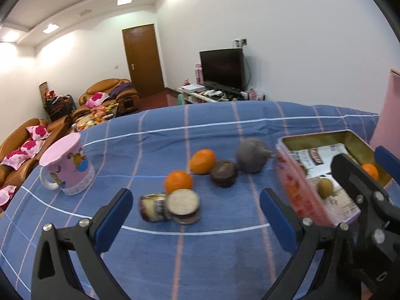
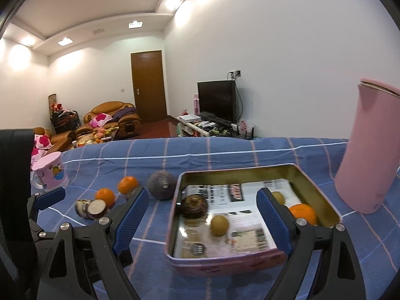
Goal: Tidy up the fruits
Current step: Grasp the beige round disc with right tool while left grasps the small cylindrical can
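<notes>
- The left gripper (image 1: 196, 211) hangs above the blue plaid tablecloth (image 1: 200, 262) with its jaws wide apart and nothing between them.
- Just ahead of it lie two cut halves of a dark purple fruit (image 1: 172, 206), pale flesh facing the camera.
- Behind those sit two oranges (image 1: 178, 181) (image 1: 202, 161), a dark brown round fruit (image 1: 223, 173) and a larger grey-purple fruit (image 1: 251, 155), in a loose row running toward the tin.
- The right gripper (image 2: 202, 215) hovers over the near part of the pink tin box (image 2: 225, 262), jaws spread and empty.
- Inside the tin, on printed paper, rest a dark brown fruit (image 2: 193, 206), a kiwi (image 2: 219, 225), a second kiwi (image 2: 278, 197) partly hidden by the right finger, and an orange (image 2: 302, 213) near the right wall.
- A pink cartoon mug (image 1: 67, 166) stands to the left of the fruit; a tall pink tumbler (image 2: 367, 150) stands right of the tin.
</notes>
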Available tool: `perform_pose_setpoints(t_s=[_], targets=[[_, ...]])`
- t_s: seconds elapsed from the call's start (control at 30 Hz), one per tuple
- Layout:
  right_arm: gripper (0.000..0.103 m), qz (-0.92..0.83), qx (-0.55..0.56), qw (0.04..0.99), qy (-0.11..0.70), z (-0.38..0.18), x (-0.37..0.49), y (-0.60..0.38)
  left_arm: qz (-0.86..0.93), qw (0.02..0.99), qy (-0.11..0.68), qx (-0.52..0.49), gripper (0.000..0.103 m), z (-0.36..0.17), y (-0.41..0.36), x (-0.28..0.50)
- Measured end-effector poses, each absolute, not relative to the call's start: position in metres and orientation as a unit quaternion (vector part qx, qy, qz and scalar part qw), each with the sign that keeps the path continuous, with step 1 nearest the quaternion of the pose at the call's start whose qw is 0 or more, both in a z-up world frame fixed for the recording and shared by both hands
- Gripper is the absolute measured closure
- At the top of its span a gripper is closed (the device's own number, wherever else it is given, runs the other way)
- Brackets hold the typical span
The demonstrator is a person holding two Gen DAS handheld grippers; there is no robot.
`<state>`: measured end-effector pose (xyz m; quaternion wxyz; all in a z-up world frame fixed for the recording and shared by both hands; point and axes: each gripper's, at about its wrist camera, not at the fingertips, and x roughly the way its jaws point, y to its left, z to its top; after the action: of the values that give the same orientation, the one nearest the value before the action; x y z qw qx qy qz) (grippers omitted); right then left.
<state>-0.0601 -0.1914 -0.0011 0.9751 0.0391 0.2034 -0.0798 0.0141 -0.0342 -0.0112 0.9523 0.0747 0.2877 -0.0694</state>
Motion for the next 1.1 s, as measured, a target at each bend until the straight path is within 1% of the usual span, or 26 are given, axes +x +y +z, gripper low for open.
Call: perform_pose_setpoints(t_s=[0.17, 0.5, 0.53, 0.57, 0.63, 0.73, 0.83, 0.9, 0.93, 0.97, 1.1], targets=[[0.014, -0.061, 0.04, 0.974, 0.215, -0.003, -0.048, -0.18, -0.023, 0.954, 0.292, 0.07, 0.0, -0.01, -0.004, 0.031], [0.014, 0.01, 0.026, 0.964, 0.265, -0.014, -0.017, -0.145, 0.097, 0.941, 0.322, -0.038, 0.001, -0.008, 0.093, 0.068], [0.016, 0.019, 0.024, 0.961, 0.274, -0.017, -0.013, -0.14, 0.104, 0.939, 0.326, -0.041, 0.001, -0.01, 0.098, 0.07], [0.023, 0.037, 0.022, 0.956, 0.29, -0.02, -0.007, -0.131, 0.11, 0.937, 0.328, -0.044, 0.002, -0.011, 0.103, 0.071], [0.03, 0.06, 0.021, 0.949, 0.308, -0.024, 0.001, -0.121, 0.112, 0.935, 0.334, -0.047, 0.005, -0.013, 0.108, 0.073], [0.03, 0.091, 0.008, 0.938, 0.335, -0.031, 0.014, -0.099, 0.111, 0.934, 0.336, -0.045, 0.005, -0.015, 0.108, 0.076], [0.031, 0.09, -0.029, 0.929, 0.358, -0.039, 0.027, -0.078, 0.112, 0.934, 0.338, -0.038, 0.005, -0.015, 0.107, 0.075], [0.038, 0.08, -0.051, 0.921, 0.377, -0.045, 0.035, -0.068, 0.109, 0.933, 0.341, -0.039, 0.005, -0.015, 0.106, 0.075], [0.045, 0.077, -0.057, 0.917, 0.387, -0.048, 0.039, -0.064, 0.107, 0.933, 0.342, -0.04, 0.005, -0.014, 0.105, 0.075], [0.048, 0.074, -0.061, 0.911, 0.4, -0.053, 0.044, -0.062, 0.106, 0.933, 0.343, -0.04, 0.005, -0.013, 0.106, 0.076], [0.049, 0.079, -0.034, 0.902, 0.424, -0.057, 0.059, -0.067, 0.099, 0.934, 0.341, -0.034, 0.005, -0.01, 0.103, 0.076]])
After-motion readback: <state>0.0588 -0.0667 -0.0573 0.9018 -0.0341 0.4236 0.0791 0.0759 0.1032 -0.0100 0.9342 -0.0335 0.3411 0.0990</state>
